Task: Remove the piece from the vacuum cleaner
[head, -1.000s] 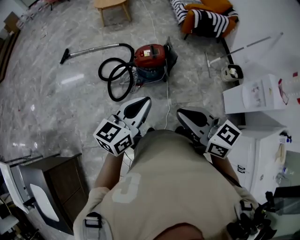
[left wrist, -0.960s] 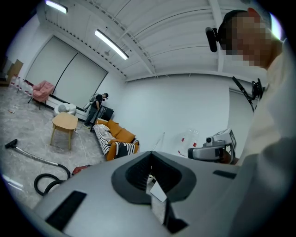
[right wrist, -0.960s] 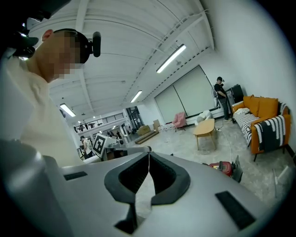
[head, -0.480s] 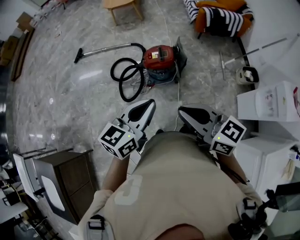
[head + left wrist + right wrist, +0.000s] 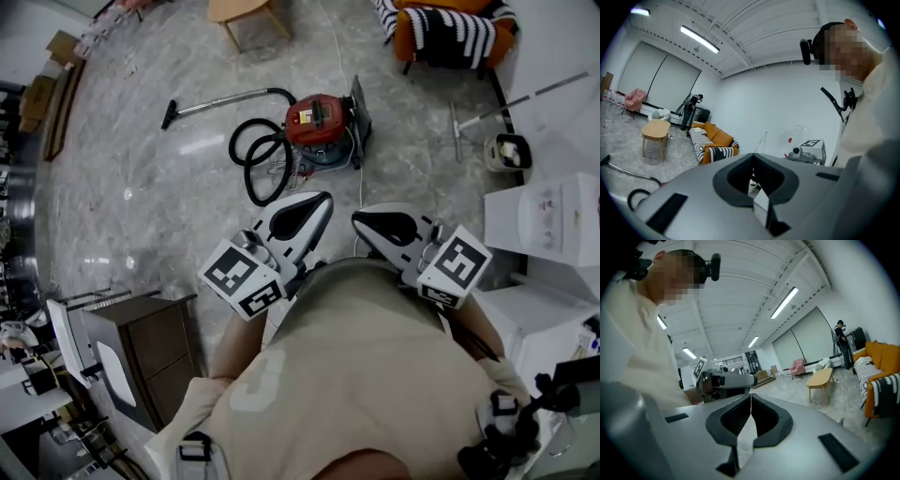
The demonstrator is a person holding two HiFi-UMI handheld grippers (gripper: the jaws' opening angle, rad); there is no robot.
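One unreadable label (image 5: 313, 114) tops the vacuum cleaner (image 5: 328, 131).

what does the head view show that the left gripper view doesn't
Only the head view: the dark cabinet on the floor beside the person.

Only the left gripper view: the ceiling lights and a person standing far off.

Both: the left gripper, shut and empty, the wooden table, the orange sofa and the vacuum cleaner, of which the gripper view catches only the hose and tube at its edge.
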